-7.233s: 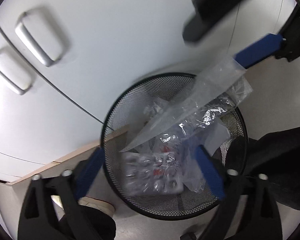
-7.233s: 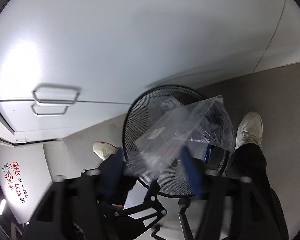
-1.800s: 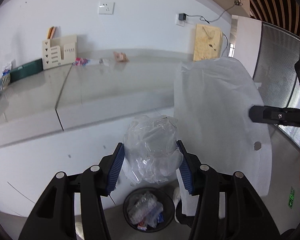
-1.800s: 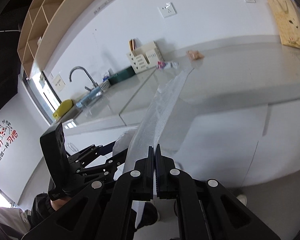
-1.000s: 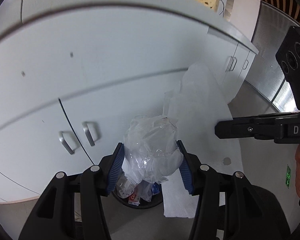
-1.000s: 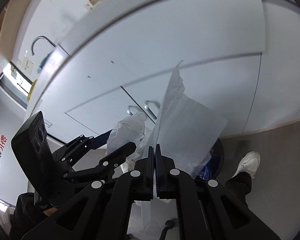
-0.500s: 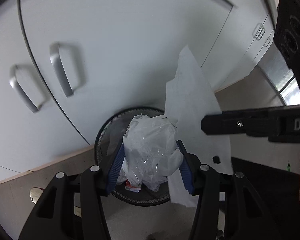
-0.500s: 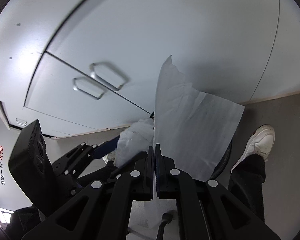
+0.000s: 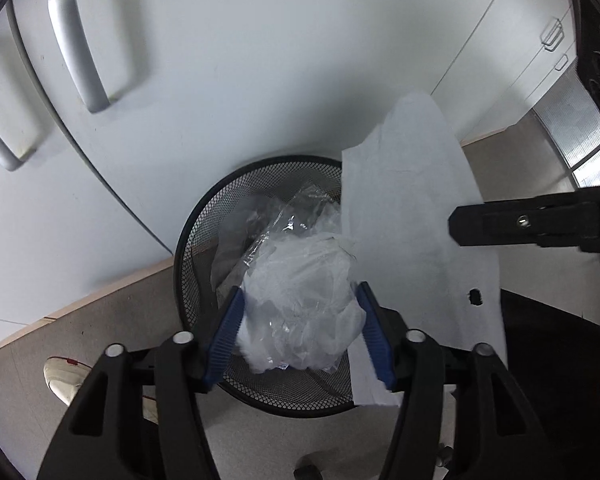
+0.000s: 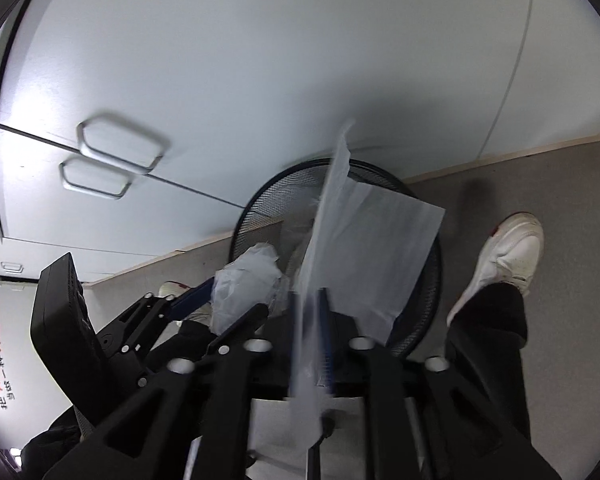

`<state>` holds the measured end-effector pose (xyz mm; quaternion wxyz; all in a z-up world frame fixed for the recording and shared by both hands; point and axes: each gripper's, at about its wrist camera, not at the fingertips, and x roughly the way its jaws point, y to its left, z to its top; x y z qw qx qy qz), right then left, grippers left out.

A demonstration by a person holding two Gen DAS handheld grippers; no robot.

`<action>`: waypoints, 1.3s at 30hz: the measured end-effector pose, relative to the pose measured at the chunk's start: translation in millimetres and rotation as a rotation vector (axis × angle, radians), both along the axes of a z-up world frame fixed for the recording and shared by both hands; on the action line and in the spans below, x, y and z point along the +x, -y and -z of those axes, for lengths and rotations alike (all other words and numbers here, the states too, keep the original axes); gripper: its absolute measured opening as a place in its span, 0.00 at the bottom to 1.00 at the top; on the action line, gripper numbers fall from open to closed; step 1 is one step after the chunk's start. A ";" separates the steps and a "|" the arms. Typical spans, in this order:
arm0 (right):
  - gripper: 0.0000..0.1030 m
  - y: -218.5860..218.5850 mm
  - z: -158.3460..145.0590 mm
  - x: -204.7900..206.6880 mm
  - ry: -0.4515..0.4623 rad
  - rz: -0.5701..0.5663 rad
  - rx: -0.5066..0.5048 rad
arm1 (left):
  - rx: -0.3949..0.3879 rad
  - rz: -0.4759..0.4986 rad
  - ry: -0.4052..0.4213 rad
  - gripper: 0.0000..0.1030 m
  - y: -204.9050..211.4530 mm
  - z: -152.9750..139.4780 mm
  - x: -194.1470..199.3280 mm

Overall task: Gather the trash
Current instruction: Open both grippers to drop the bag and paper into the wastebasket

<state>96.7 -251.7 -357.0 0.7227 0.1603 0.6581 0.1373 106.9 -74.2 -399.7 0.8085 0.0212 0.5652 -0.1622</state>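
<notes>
My left gripper [image 9: 300,320] is shut on a crumpled clear plastic wad [image 9: 300,312] and holds it over the black mesh bin [image 9: 204,216]. The bin holds clear plastic trash [image 9: 268,224]. My right gripper [image 10: 312,320] holds a white foam sheet [image 10: 372,248] edge-on between its blue pads, which stand slightly apart; the sheet hangs over the bin [image 10: 260,208]. The sheet [image 9: 412,216] and the right gripper's black finger [image 9: 532,226] show at the right of the left wrist view. The left gripper with its wad [image 10: 248,284] shows in the right wrist view.
White cabinet doors [image 9: 260,60] with metal handles [image 9: 80,48] stand right behind the bin. The floor [image 10: 560,184] is grey. The person's white shoes [image 10: 504,256] [image 9: 66,376] and dark trousers flank the bin.
Both grippers have dropped from counter height and tilted down to the bin, closing in on it. The right gripper's pads, pressed together half a second ago, now show a small gap around the sheet.
</notes>
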 end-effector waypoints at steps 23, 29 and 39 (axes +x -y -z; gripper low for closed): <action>0.91 25.8 -109.0 -38.5 0.277 0.085 -0.119 | 0.023 -0.116 0.126 0.96 -20.8 -60.0 -15.4; 0.91 16.9 -164.9 -61.2 0.405 0.071 -0.132 | 0.000 -0.201 0.244 0.96 -37.4 -127.3 -36.4; 0.96 13.7 -297.8 -97.9 0.674 0.076 -0.043 | 0.078 -0.325 0.459 0.96 -56.2 -277.4 -81.8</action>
